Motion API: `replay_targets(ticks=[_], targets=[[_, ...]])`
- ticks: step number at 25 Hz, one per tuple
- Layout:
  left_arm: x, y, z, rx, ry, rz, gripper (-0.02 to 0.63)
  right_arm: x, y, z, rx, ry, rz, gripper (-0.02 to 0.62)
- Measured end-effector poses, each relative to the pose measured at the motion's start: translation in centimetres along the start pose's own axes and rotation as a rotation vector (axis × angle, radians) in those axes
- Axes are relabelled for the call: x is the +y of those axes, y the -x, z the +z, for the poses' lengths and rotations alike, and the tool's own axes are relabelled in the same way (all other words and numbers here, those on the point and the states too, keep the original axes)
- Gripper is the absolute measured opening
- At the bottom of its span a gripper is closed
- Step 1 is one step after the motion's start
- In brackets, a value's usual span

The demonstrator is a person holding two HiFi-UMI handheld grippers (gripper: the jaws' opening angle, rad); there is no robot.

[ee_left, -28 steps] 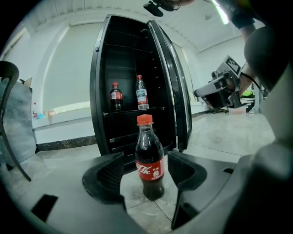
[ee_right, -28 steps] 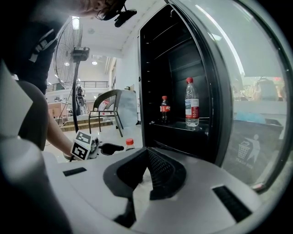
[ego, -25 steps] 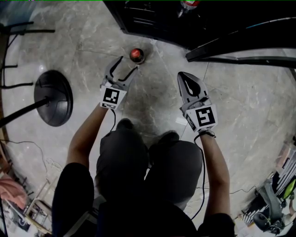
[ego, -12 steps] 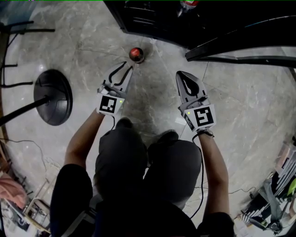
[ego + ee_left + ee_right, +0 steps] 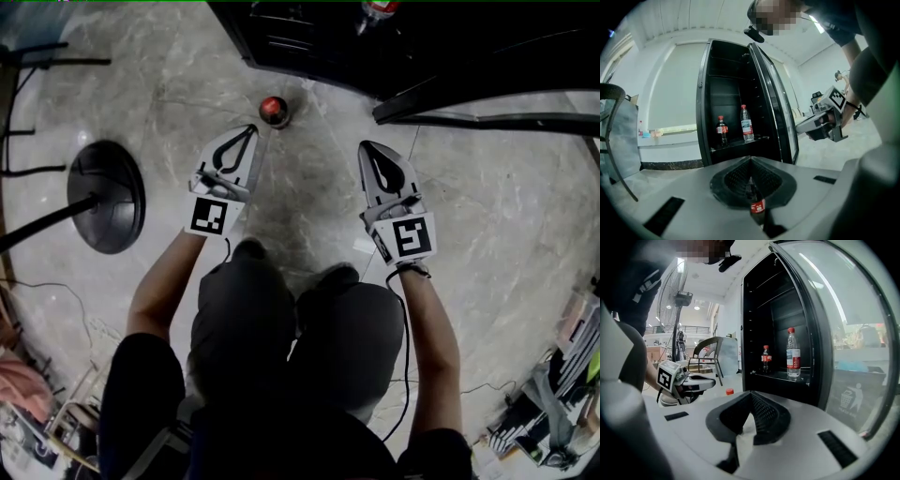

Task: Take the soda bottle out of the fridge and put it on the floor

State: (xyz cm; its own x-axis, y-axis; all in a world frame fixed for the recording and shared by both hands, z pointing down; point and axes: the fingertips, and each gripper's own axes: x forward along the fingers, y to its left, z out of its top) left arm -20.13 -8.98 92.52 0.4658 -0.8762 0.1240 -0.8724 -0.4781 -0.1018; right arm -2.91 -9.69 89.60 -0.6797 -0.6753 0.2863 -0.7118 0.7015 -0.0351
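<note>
The soda bottle (image 5: pixel 274 110) stands upright on the floor (image 5: pixel 487 216), red cap up, just in front of the open fridge (image 5: pixel 733 98). The left gripper (image 5: pixel 252 130) hangs near it, with its tips pointing towards the bottle but clear of it. Its jaws have just closed: the tips meet and nothing is held between them. In the left gripper view the bottle shows only through the gap under the joined tips, standing beyond them. The right gripper (image 5: pixel 367 146) is beside the left and further from the bottle. Its jaws are also together and empty. It points at the fridge's open side, next to the glass door (image 5: pixel 843 333). On a shelf in the fridge stand a second soda bottle (image 5: pixel 766 359) and a taller water bottle (image 5: pixel 793 354), side by side and apart.
</note>
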Motion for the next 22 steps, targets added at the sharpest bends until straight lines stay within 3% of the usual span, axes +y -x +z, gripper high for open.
replay_targets(ticks=[6,10,22], targets=[[0.5,0.5,3.4,-0.021,-0.005,0.029,0.025,-0.1,1.2,2.5,-0.033,0.033,-0.019,0.018],[1.2,1.3,6.7,-0.016,0.037,0.047,0.025,0.0,2.5,5.2,-0.028,0.050,-0.021,0.018],[2.8,3.9,24.0,-0.046,0.017,0.074,0.023,0.3,8.3,19.8,-0.051,0.050,-0.080,0.019]])
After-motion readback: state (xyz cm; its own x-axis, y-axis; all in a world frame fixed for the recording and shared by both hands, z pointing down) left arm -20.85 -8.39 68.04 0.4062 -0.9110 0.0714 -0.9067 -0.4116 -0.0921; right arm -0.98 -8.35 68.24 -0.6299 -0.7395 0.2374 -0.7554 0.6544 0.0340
